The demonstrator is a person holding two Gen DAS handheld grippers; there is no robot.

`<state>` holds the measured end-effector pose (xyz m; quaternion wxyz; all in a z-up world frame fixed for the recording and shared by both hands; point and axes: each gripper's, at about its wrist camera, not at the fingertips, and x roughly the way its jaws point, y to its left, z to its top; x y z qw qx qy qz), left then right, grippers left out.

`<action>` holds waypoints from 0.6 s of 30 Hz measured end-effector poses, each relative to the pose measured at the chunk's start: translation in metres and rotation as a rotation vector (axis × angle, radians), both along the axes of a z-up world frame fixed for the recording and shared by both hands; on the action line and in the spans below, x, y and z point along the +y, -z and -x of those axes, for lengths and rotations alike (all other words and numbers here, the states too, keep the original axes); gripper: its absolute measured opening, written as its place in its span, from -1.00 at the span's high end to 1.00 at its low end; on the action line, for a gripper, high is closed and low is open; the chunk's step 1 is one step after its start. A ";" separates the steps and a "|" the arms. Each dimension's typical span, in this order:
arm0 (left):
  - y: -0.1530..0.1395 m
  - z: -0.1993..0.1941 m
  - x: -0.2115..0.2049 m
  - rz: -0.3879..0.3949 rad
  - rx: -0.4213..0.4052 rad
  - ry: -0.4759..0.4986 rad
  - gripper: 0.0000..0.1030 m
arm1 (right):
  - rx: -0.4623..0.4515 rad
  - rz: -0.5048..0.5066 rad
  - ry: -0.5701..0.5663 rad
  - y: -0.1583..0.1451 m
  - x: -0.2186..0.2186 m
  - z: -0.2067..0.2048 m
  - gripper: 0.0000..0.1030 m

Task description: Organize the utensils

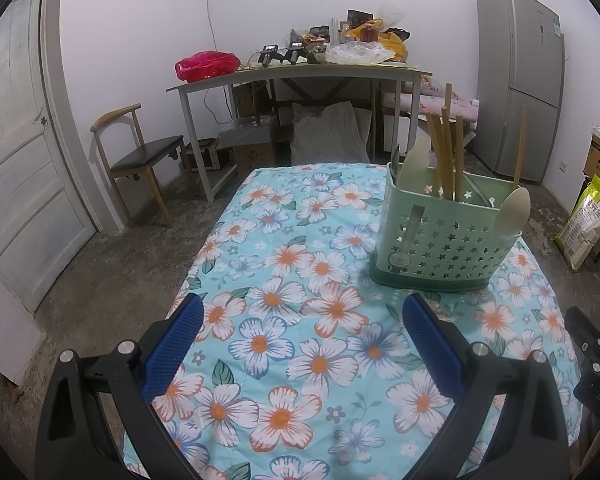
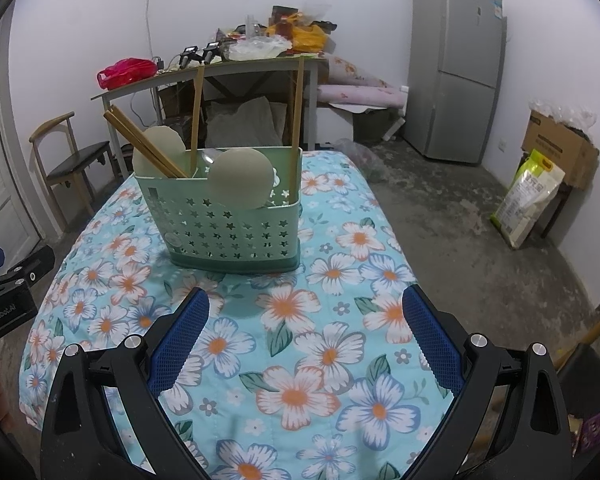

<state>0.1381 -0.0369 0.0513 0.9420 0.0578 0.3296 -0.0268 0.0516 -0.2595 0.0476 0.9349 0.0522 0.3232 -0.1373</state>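
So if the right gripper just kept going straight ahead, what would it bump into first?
Probably the green utensil basket. The open right gripper points over bare flowery tablecloth towards it, though the basket sits slightly left of centre, so it might only clip it.

Utensil-filled green caddy (image 2: 228, 224); floral cloth (image 2: 340, 344)

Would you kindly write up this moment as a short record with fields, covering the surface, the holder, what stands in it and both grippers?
surface: table under a flowered cloth
holder: green basket with star holes, upright on the cloth
contents: chopsticks and pale spoons, handles or bowls sticking up
loose utensils on cloth: none in view
left gripper: jaws open, empty, short of the basket
right gripper: jaws open, empty, short of the basket
background: grey fridge, cluttered desk, chair
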 end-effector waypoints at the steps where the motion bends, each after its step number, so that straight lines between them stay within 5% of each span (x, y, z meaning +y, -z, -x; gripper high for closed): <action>1: 0.000 0.000 0.000 0.000 0.001 0.001 -0.89 | 0.000 0.001 -0.001 0.000 0.000 0.000 -0.81; 18: -0.001 0.000 0.001 0.000 0.000 0.001 -0.89 | -0.003 0.005 -0.002 -0.002 -0.002 -0.001 -0.81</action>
